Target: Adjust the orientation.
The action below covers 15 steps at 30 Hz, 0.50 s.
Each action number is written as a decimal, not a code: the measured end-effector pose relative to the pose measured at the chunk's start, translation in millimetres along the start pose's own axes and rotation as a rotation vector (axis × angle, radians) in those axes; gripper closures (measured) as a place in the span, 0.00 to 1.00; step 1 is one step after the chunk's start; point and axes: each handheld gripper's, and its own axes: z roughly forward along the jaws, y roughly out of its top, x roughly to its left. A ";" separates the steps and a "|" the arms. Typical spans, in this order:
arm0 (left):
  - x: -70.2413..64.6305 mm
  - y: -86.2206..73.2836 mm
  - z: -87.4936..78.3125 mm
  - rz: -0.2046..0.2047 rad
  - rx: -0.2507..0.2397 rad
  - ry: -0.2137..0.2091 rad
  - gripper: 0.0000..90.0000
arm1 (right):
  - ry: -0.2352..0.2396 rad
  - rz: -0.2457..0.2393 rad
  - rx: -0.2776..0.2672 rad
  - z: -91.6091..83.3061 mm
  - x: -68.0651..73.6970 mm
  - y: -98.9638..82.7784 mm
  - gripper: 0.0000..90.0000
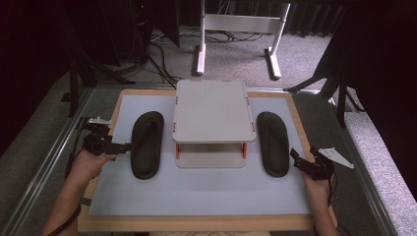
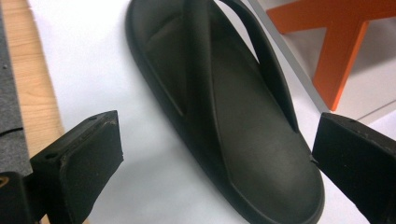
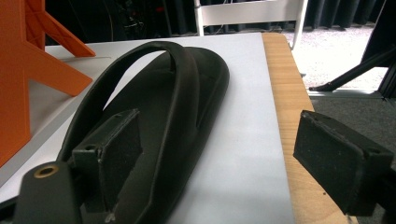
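Table (image 1: 196, 196): pale mat on a wood board.
Rack (image 1: 214, 110): grey two-tier shelf with orange posts, centre of the mat.
Left sandal (image 1: 146, 144): black, flat on the mat left of the rack.
Right sandal (image 1: 273, 142): black, right of the rack.
Left gripper (image 1: 118, 147): jaws apart, beside the left sandal's outer edge.
Right gripper (image 1: 301, 158): jaws apart, near the right sandal's heel.
Step, as judged: approach before grasping; next, each gripper must close over a sandal edge.
Writing: none legible.

Black two-jaw grippers (image 1: 105, 143), orange accents, grey three-cornered plates, trailing black cables.
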 end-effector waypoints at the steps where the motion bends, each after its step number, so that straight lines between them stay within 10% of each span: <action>1: -0.9 5.7 1.9 0.005 0.022 0.000 0.02 | -0.001 0.000 0.001 0.1 0.1 0.0 0.16; 15: -13.7 44.4 19.8 0.100 0.169 -0.009 0.02 | 0.010 -0.004 0.007 0.6 0.5 -0.1 0.16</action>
